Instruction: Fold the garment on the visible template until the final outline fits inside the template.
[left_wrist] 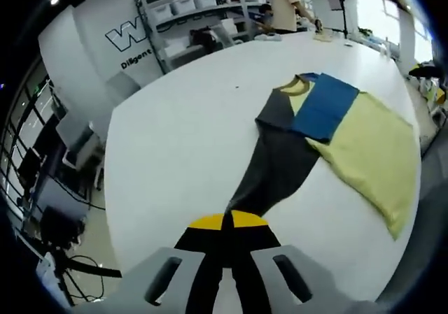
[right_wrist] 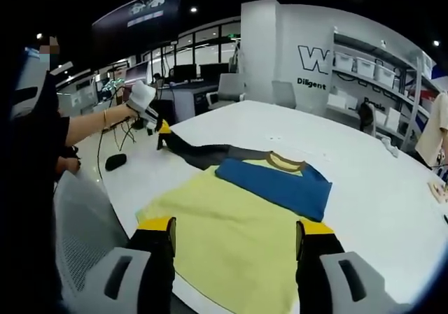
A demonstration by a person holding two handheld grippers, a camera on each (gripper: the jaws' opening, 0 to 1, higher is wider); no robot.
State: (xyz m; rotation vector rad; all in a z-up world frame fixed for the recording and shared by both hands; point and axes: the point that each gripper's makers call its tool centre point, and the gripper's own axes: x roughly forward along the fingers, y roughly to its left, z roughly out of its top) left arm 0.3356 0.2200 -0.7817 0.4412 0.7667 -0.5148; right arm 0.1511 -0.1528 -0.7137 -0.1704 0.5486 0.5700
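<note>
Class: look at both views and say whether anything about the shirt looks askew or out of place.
Yes. The shirt's dark grey sleeve is stretched out long and taut, pinched in the left gripper, away from the yellow body and the blue template lying on it.

1 garment [right_wrist: 238, 223] on 1 white table [right_wrist: 378, 195], 1 blue template [right_wrist: 276, 181] at its 12 o'clock end. 2 grippers: left [right_wrist: 155, 129] at 10 o'clock, right [right_wrist: 234, 247] at 6. Approx 5 storage bins [right_wrist: 367, 68] (shelf, 2 o'clock).

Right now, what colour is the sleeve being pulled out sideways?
Dark grey sleeve, clearest in the left gripper view.
</note>
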